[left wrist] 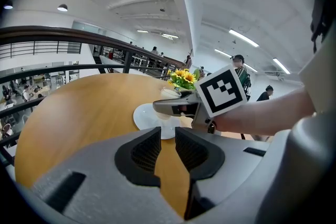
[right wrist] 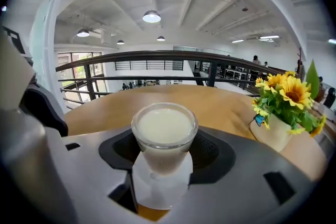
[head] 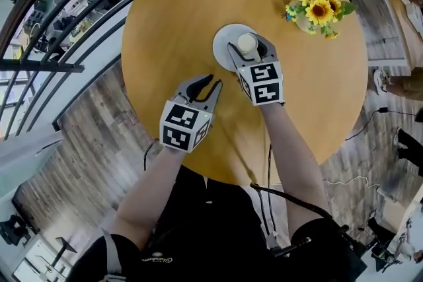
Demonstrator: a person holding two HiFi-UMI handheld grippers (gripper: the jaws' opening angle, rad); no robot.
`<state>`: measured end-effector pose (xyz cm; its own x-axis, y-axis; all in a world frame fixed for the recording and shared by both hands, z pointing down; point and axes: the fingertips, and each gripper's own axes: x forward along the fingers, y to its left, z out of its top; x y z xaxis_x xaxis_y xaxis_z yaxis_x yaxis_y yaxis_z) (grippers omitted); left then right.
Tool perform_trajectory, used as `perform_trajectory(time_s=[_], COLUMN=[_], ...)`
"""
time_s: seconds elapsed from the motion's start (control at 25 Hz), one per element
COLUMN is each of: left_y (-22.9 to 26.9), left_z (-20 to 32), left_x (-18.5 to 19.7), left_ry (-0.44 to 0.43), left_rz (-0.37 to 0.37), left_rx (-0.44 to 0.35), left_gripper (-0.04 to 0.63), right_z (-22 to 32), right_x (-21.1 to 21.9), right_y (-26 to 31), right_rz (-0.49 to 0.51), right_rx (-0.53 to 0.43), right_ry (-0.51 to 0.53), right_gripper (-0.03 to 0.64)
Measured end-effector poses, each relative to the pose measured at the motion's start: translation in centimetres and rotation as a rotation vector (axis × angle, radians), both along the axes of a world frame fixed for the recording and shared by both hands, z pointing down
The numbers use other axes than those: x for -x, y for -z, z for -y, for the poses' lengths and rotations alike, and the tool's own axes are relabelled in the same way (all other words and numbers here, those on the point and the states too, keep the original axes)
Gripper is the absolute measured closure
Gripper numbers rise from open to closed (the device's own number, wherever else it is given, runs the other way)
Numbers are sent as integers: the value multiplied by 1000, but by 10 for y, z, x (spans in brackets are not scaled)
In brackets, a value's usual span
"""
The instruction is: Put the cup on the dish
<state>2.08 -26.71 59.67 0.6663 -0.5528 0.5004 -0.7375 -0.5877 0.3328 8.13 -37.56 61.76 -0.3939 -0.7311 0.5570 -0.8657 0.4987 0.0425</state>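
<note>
A clear cup of white liquid stands on the white dish in the middle of the round wooden table. My right gripper is shut on the cup, one pad against each side. In the right gripper view the cup fills the space between the jaws of my right gripper, with the dish under it. My left gripper hovers just left of the dish. It is shut on nothing, with only a thin slit between the pads. The left gripper view shows my left gripper aimed at the dish.
A pale vase of sunflowers stands on the table to the right of the dish, also in the right gripper view as the vase of sunflowers. Dark railings curve past the table's far left. A cable hangs by my legs.
</note>
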Motion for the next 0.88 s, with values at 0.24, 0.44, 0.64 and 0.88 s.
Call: perform_trajectory(time_s=[0.24, 0.44, 0.64, 0.88], left_y=[-1, -1, -5, -4], left_z=[1, 1, -1, -1], left_x=[0, 0, -1, -3], left_ry=[1, 8, 1, -3], left_rz=[-9, -10, -10, -10], left_rx=[4, 3, 12, 7], left_gripper=[511, 511, 511, 511], right_z=[15, 16, 16, 14], right_x=[4, 2, 1, 0], right_y=[-10, -17, -22, -27], right_rz=[-25, -29, -33, -29], right_rx=[28, 49, 64, 72], right_ry=[4, 0, -4, -15], right_gripper=[362, 362, 361, 362])
